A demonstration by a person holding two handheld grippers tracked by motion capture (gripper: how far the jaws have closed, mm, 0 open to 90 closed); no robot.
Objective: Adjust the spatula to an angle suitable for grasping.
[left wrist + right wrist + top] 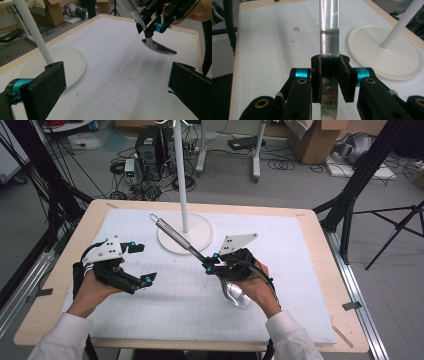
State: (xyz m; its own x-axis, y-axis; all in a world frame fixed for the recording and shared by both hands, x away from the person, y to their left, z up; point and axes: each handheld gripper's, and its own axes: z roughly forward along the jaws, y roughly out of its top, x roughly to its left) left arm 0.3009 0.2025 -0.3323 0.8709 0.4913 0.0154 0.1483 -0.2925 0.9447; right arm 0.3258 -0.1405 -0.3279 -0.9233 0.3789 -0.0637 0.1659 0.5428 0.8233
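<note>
High view: the right tool (214, 265) grips a metal ladle (192, 245) by the neck of its handle, jaws clamped on the flat strip just above the bowl. The ladle is off the counter (320, 270), its bowl low by the person's right hand (255, 285) and its handle slanting up and away, so that the wire loop (154, 217) at its end sits near the pole of the white stand (184, 180). The right gripper view shows the hold square and firm: the handle (329, 27) rises straight between the pads, with the stand's round base (387, 52) off to one side. The left tool (142, 265) is wide open and holds nothing, hovering above the mat well apart from the ladle.

As I judge it, the pickup is done and the carry is partly made. What seems left is raising the loop to a hook on the stand, which lies above the frame, and then letting go. The left tool may have to steady the handle.
</note>
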